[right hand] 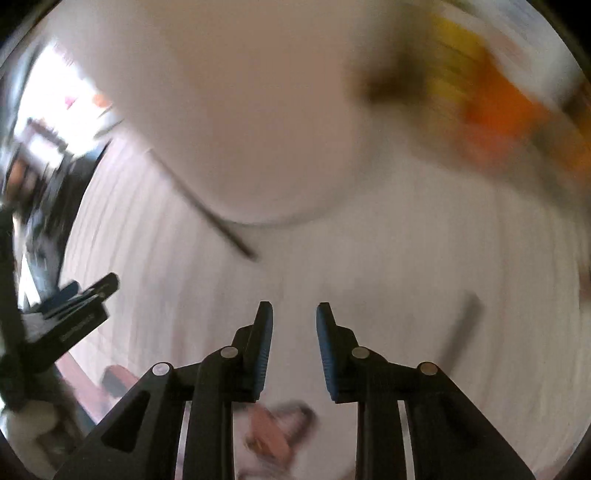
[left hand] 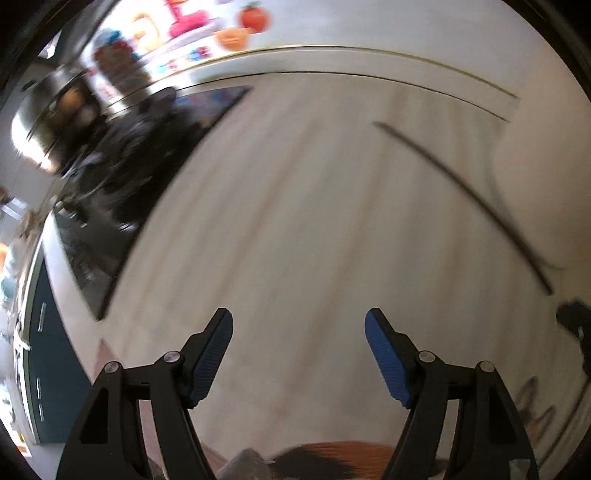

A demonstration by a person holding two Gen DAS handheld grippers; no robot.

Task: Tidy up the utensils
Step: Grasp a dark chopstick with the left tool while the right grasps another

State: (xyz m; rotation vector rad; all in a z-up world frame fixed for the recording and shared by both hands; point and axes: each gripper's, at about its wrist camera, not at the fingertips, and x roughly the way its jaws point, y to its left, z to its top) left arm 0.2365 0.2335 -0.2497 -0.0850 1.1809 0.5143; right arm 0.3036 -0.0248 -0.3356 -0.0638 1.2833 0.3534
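A long thin dark utensil (left hand: 461,192) lies slanted on the white counter (left hand: 295,203), its far part against a white plate (left hand: 535,192). My left gripper (left hand: 299,332) hovers over bare counter, open, nothing between its blue pads. In the right wrist view the same dark utensil (right hand: 207,210) runs along the left rim of the white plate (right hand: 258,140). A blurred grey stick-like utensil (right hand: 465,325) lies to the right. My right gripper (right hand: 294,314) points down at the counter, jaws a little apart and empty. The left gripper (right hand: 99,288) shows at that view's left edge.
A black stove (left hand: 110,206) with a steel pot (left hand: 44,122) borders the counter on the left. Colourful items (left hand: 229,33) stand along the back. Blurred orange and yellow things (right hand: 495,107) sit beyond the plate. A pinkish blurred object (right hand: 273,428) lies below my right gripper.
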